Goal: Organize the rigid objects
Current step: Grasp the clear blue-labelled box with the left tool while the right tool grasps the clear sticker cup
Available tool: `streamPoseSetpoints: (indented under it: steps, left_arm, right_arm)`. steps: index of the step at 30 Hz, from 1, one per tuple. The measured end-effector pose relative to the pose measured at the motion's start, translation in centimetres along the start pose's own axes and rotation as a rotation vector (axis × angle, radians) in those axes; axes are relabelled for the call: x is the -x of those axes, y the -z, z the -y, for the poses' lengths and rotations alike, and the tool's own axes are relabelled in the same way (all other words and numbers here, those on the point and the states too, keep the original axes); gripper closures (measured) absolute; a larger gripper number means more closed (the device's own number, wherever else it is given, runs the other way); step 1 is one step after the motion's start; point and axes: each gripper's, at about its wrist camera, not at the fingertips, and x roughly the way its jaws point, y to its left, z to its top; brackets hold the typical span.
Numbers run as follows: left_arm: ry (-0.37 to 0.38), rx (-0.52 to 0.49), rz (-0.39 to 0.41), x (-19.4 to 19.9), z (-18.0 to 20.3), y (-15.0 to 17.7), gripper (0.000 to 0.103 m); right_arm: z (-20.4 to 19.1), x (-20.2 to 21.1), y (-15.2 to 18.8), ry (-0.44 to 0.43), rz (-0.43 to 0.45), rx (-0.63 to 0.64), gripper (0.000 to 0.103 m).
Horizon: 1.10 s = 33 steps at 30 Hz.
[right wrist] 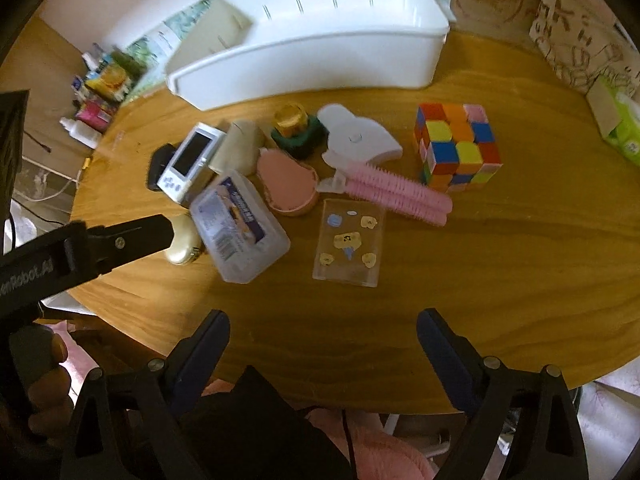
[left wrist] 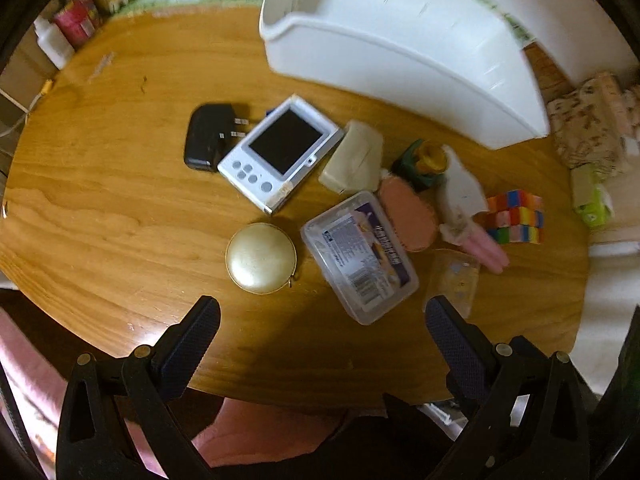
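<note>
At the left edge of the right wrist view, white letters on the black gripper arm (right wrist: 60, 260) read "enRobot.AI", cut off at the start. The clear plastic box (right wrist: 240, 228) at centre left carries a purple label and a barcode, both too blurred to read.

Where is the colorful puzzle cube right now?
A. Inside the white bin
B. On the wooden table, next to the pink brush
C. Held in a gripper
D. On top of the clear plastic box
B. The puzzle cube sits on the bare wooden table, just beside the pink brush, with nothing holding it.
</note>
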Motion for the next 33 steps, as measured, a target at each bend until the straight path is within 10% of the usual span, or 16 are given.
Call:
streamPoseSetpoints:
  steps: [19,33]
  left_arm:
    - [0.012,0.153,-0.346,-7.1,0.8,-3.8,0.002]
    - [-0.025,0.196,-0.416,-9.5,2.2,-6.1,0.011]
  right_arm:
    - [2.2,-5.3,-4.0,0.023,-0.194,-0.073,0.014]
    - [4.5,-6.9,-6.1,-0.045,-0.248,-0.095,0.046]
